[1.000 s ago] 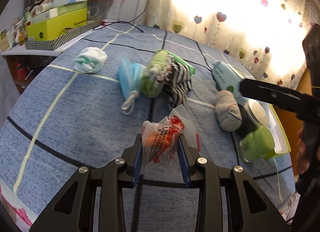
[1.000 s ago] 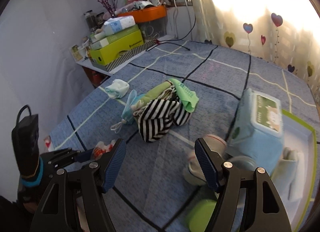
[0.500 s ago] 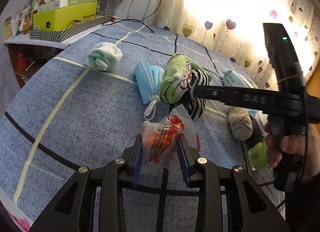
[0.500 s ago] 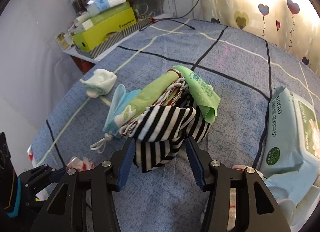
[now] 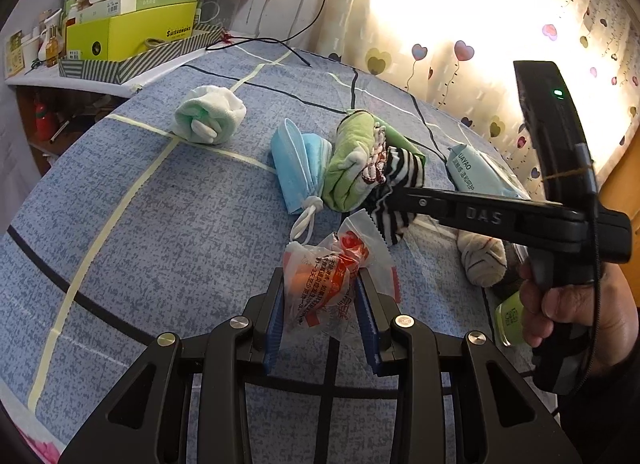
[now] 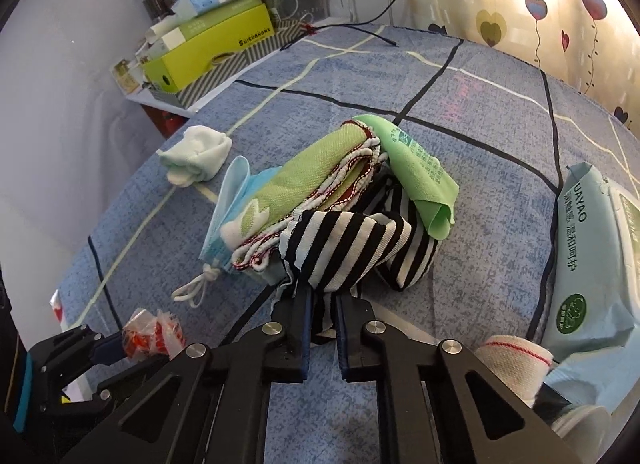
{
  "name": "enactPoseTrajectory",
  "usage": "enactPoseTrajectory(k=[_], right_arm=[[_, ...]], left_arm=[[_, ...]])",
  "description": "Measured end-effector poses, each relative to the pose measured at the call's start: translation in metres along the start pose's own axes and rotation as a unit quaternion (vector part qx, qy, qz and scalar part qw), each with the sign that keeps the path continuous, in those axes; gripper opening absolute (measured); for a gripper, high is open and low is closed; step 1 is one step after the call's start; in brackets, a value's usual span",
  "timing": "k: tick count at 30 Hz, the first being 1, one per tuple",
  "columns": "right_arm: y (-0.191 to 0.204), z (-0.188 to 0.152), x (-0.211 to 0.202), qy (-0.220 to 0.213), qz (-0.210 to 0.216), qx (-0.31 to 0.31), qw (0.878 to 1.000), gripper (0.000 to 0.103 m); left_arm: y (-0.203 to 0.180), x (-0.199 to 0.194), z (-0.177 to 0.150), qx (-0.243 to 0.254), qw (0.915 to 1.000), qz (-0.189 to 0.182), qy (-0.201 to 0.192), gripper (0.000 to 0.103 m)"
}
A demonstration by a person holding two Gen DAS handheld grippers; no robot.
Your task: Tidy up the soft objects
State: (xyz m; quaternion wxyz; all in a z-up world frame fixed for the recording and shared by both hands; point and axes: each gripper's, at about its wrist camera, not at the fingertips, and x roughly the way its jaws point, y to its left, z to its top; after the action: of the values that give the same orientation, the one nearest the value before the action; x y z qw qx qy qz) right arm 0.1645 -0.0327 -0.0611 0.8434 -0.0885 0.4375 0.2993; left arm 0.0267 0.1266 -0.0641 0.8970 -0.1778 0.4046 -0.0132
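Now: your right gripper point(image 6: 322, 316) closing on striped cloth point(image 6: 348, 248), near edge of fabric pinched between jaws. Cloth sits at front of soft pile on blue checked bed point(image 6: 500, 136), touching green towel point(image 6: 304, 180). Light, limp, will drape and drag neighbours; bunched hem is best hold. Your left gripper point(image 5: 320, 300) clamped on crinkly plastic wrapper point(image 5: 324, 272), light, slippery.

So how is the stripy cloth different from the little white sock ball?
The stripy cloth is black and white, loose and floppy, with the right gripper closing on its edge. The sock ball is pale, rolled tight, lying alone and untouched. Both are soft and on the blue bedcover.
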Motion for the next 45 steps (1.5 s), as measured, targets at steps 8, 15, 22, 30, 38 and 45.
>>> enactPoseTrajectory(k=[8, 15, 22, 30, 38, 45], right_arm=[[0.004, -0.009, -0.039, -0.034, 0.001, -0.012, 0.999, 0.01], [0.005, -0.023, -0.078, -0.068, 0.014, -0.013, 0.998, 0.01], [0.006, -0.036, -0.119, -0.107, 0.008, -0.024, 0.994, 0.01], [-0.006, -0.055, -0.148, -0.131, 0.005, -0.017, 0.991, 0.01], [-0.019, -0.068, -0.174, -0.156, -0.007, -0.006, 0.988, 0.01], [-0.032, -0.08, -0.196, -0.174, -0.022, 0.008, 0.984, 0.01]], left_arm=[[-0.011, -0.013, 0.005, 0.007, 0.9998, 0.008, -0.017, 0.034], [-0.028, -0.024, 0.013, 0.019, 0.999, 0.021, -0.033, 0.034], [-0.055, -0.028, 0.02, 0.041, 0.998, 0.023, -0.041, 0.034], [-0.083, -0.029, 0.024, 0.064, 0.9968, 0.019, -0.045, 0.034], [-0.109, -0.034, 0.028, 0.085, 0.9949, 0.013, -0.053, 0.034], [-0.135, -0.036, 0.03, 0.11, 0.9923, -0.004, -0.058, 0.034]])
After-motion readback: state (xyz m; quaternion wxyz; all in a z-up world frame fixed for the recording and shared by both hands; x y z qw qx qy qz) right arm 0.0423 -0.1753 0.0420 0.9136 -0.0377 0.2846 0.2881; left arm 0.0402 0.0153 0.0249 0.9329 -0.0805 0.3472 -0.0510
